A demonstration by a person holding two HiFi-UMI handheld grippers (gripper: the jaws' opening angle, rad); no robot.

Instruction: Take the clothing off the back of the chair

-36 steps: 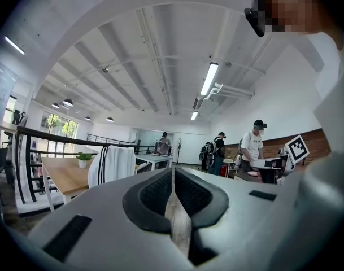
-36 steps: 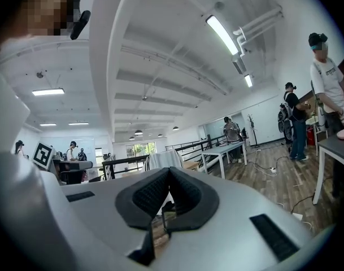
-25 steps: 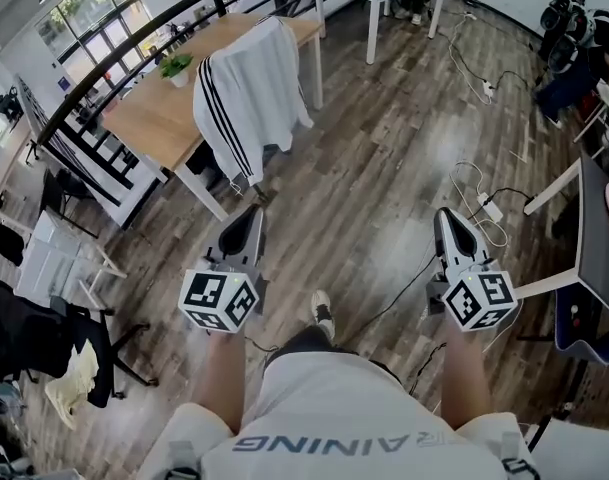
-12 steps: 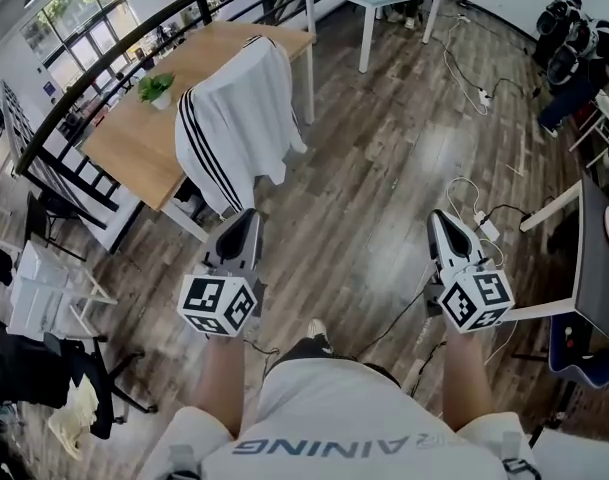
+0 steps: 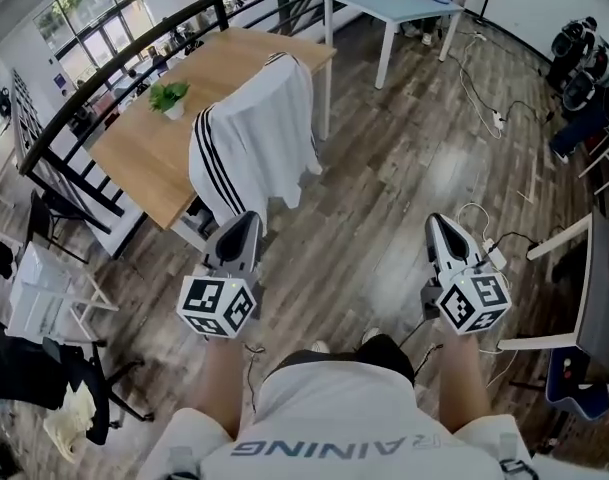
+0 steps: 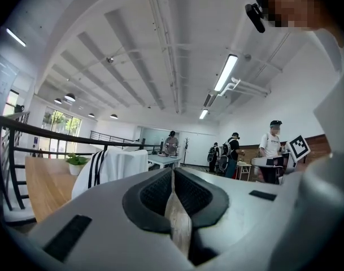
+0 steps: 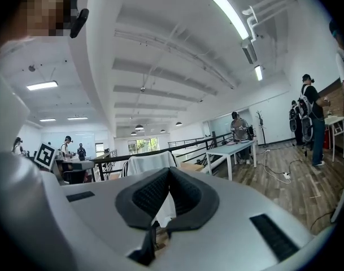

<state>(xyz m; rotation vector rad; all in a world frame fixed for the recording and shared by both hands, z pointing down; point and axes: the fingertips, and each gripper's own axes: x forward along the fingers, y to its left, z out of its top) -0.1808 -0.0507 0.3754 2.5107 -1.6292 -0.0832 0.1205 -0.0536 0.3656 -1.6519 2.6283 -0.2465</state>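
The left gripper (image 5: pixel 242 228) and right gripper (image 5: pixel 440 230) are held level and parallel, jaws clenched empty. The white, black-striped garment (image 5: pixel 259 133) is draped just beyond, against the light wooden desk (image 5: pixel 134 136).

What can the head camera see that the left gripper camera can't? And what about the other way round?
Only the head view shows the cables on the floor, the black office chair and the marker cube on the left gripper. Only the left gripper view shows the ceiling lights and the people standing far off. Both show the white striped jacket hanging beside the wooden table, and the little potted plant on it.
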